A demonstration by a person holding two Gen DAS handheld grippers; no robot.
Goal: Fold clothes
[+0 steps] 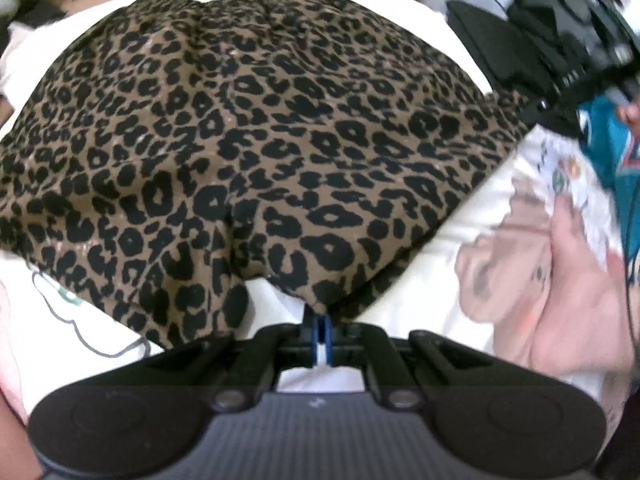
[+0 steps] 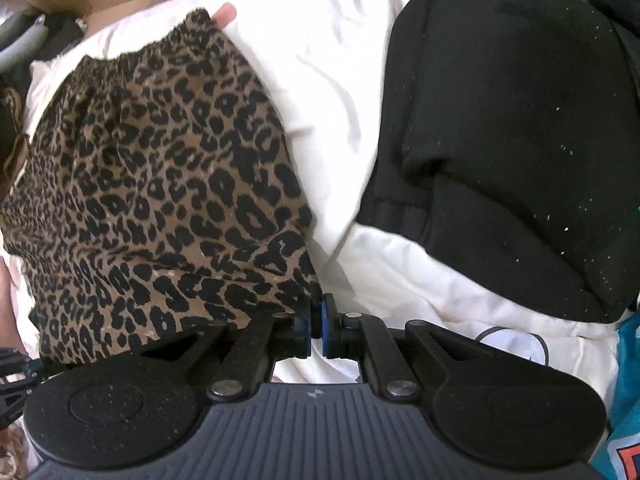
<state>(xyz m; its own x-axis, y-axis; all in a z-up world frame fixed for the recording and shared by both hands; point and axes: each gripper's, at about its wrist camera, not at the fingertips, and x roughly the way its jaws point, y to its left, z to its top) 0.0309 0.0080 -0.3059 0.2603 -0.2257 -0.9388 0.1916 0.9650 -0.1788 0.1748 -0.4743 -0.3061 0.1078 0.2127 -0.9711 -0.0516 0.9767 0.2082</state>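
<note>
- Setting first: a white bed cover [image 2: 332,80], cardboard along the far edge, clothes all around.
- Left gripper [image 1: 320,330]: jaws pinched together on the near hem of the leopard shorts [image 1: 248,132], about the middle of that edge. Looks like a real grip, the fabric bunches right into the pads.
- Right gripper [image 2: 316,316]: jaws closed too, at the near right corner of the shorts [image 2: 160,184]. A bit of the hem seems caught between the pads, though it's only the very edge, so not a deep bite.
- Shorts lie flat on the cover, waistband at the far end, hem near.
- Further out: a black garment [image 2: 512,140] folded on the right, something teal [image 1: 608,152] off the right side, and a hand [image 1: 576,292] blurred at the right of the left view.
- Step, my guess: both near-hem points are held, so this is the start of a fold, near edge up and over towards the waistband.
- Next move needs both hands lifting together and travelling far at the same pace, or the corner on the right slips out and the fold goes crooked.
</note>
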